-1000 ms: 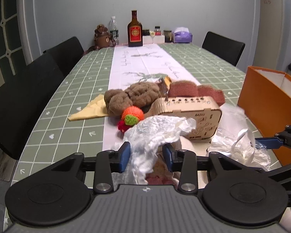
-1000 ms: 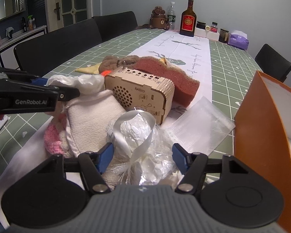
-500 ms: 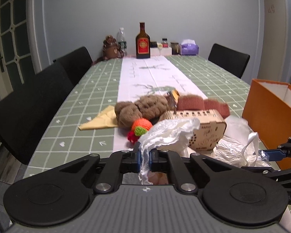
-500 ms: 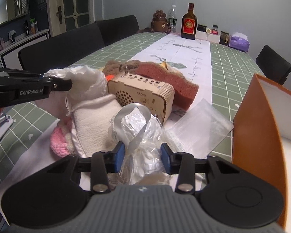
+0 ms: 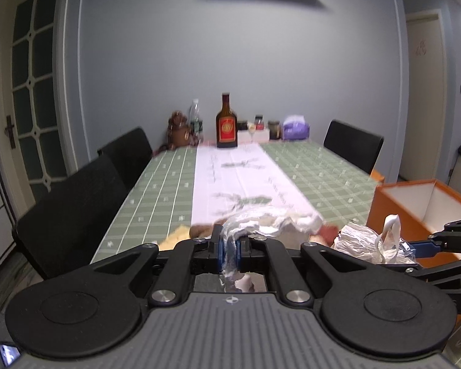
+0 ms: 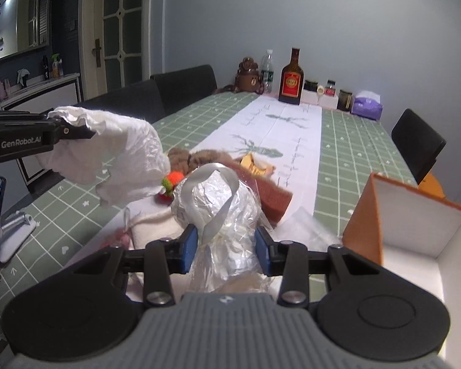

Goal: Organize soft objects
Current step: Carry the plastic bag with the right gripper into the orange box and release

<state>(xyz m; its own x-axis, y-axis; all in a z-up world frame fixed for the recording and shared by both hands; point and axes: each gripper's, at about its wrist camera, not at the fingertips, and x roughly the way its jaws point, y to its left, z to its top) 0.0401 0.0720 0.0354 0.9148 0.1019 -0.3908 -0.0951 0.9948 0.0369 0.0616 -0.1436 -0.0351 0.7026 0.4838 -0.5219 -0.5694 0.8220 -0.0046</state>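
Two hand-held black grippers with blue pads are lifted above a long table covered by a green checked cloth with a white runner down its middle. The left gripper has its pads pressed almost together, pinching a thin, crinkled white plastic bag; the bag hangs limp and puffy from the fingertips, off the table, at the left of the right wrist view. The right gripper clamps a crumpled, shiny clear plastic bag with a flat white ribbon handle; its pads press the bag's sides, with the bundle bulging up between them.

At the right stands an open orange cardboard box with a white interior; the part of the inside that shows holds nothing. Below the bags, near the table's near end, lies a heap of soft things: a fuzzy brown plush toy, a small knitted orange, green and red piece, a rough reddish-brown sponge block and a cream cloth pouch. A flat clear plastic sleeve lies near the box.

At the far end stand a brown glass bottle with a red label, a clear water bottle, small jars and a purple tissue pack.
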